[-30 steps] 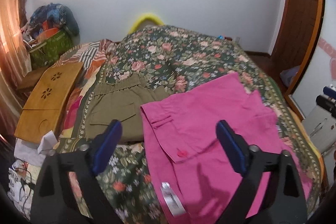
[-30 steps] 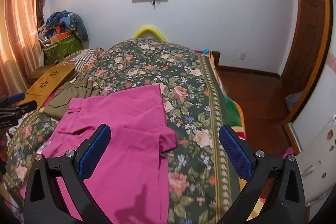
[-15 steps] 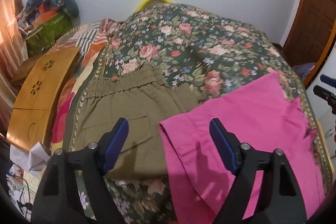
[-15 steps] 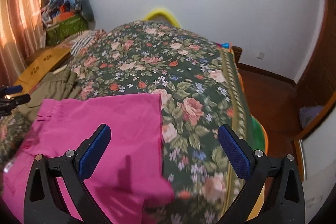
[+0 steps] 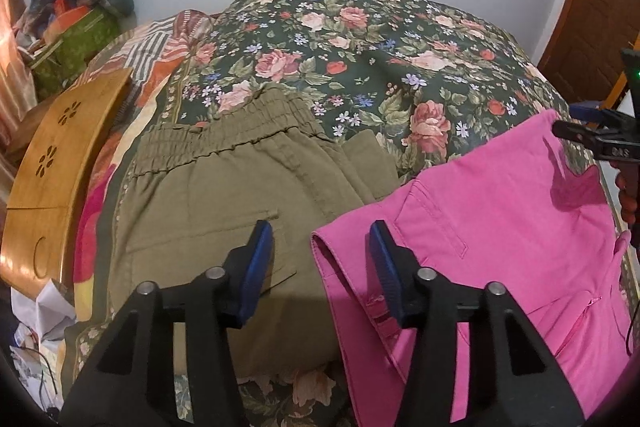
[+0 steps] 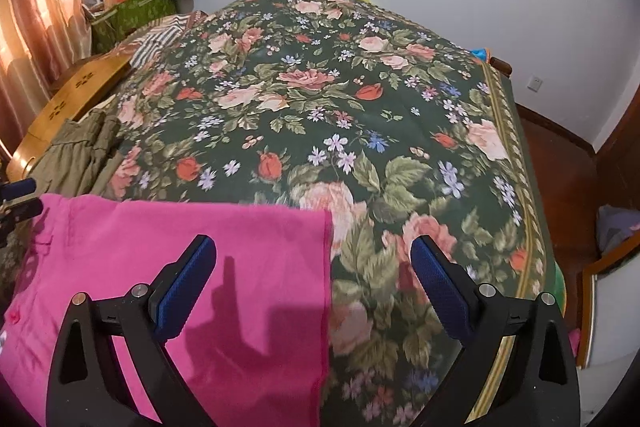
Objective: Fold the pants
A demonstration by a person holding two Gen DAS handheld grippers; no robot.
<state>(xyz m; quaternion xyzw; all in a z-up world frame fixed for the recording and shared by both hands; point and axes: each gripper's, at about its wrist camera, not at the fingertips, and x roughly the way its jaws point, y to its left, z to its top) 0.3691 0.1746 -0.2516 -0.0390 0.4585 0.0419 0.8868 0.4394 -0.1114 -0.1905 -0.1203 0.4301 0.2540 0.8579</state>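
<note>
Left wrist view has the left claw (image 5: 320, 259) pointing steeply down, its blue pads closing with the folded corner of the pink pants (image 5: 500, 227) between them; the edge of that corner stands in the gap, nearer the right-hand pad, and the pads do not yet press it, so nothing is held. Just left of the pink cloth lie olive pants (image 5: 240, 195), already folded flat with the elastic waistband toward the far wall, touching or slightly overlapping the pink edge. Both garments rest on the floral bedspread (image 5: 360, 59) of the bed. Right wrist view shows the right claw (image 6: 312, 287) spread wide and only beginning to narrow, straddling the right-hand edge of the pink pants (image 6: 200, 267): one pad hovers over the cloth, the other over bare bedspread (image 6: 360, 107), and its shadow falls on the fabric. From the left camera, that claw (image 5: 592, 139) shows at the far edge of the pink cloth, with part of the person's hand behind it. A wooden lap tray (image 5: 52, 167) and a heap of belongings (image 5: 76, 11) sit off to the left, clear of the work. The step in hand looks like taking hold of two edges of the pink pants for a fold. Next, each claw likely needs to pinch all layers cleanly, without catching the bedspread or the olive pants.
</note>
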